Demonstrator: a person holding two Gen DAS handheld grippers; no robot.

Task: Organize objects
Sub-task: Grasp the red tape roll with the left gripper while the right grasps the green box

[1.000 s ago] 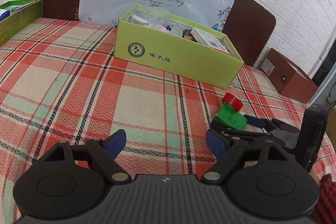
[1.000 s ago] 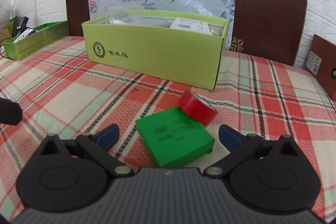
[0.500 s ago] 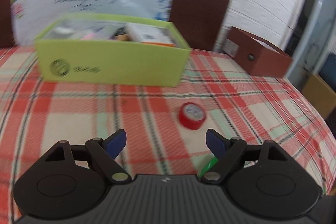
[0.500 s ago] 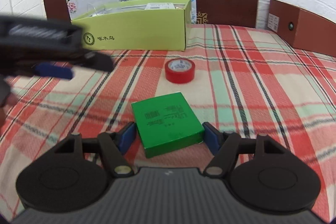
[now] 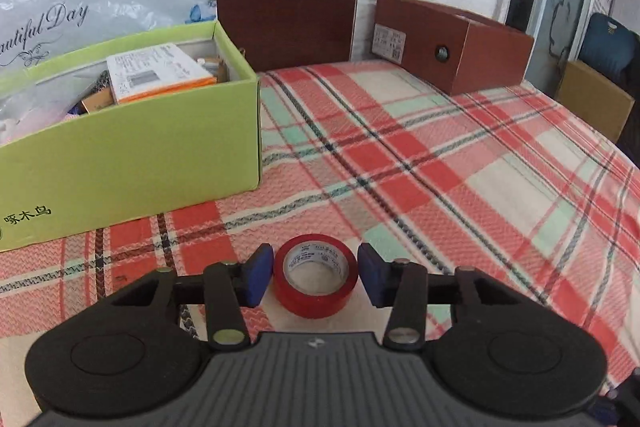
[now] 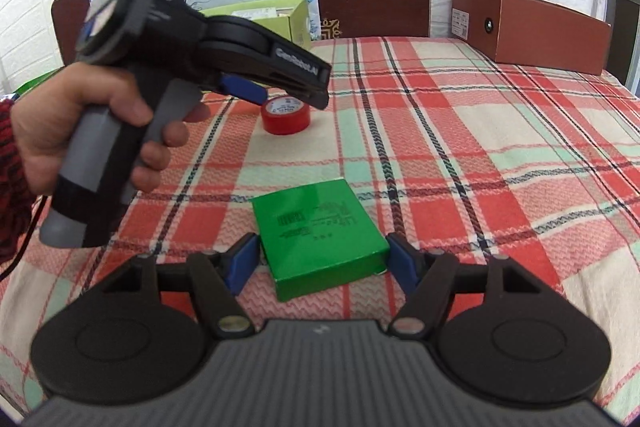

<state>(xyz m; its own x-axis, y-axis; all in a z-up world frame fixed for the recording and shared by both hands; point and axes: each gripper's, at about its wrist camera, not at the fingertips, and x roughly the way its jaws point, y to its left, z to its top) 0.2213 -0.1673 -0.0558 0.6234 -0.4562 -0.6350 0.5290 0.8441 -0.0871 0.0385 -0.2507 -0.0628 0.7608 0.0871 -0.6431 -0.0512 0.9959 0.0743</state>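
The left gripper (image 5: 315, 274) hangs low over the plaid tablecloth (image 5: 440, 163) with its blue pads spread to either side of the red tape roll (image 5: 315, 281); a sliver of cloth shows on each side, so the jaws stand open around the roll, not pinching it. The roll lies flat on the cloth, its hole facing up. At about ten o'clock from it sits the lime-green box (image 5: 132, 151), already holding a white booklet and other odds and ends. A brown box (image 5: 452, 55) rests at roughly one o'clock, near the far edge.

The right gripper (image 6: 318, 265) straddles the green flat box (image 6: 320, 237), which lies on the cloth with its near corners between the pads. The left pad looks to be touching or nearly touching the box's edge; the right has a small gap, so I would call those jaws open too, though the angle is poor. From there the tape sits at eleven o'clock, beneath the left gripper's fingers, and the person's left hand (image 6: 88, 119) wraps the handle.
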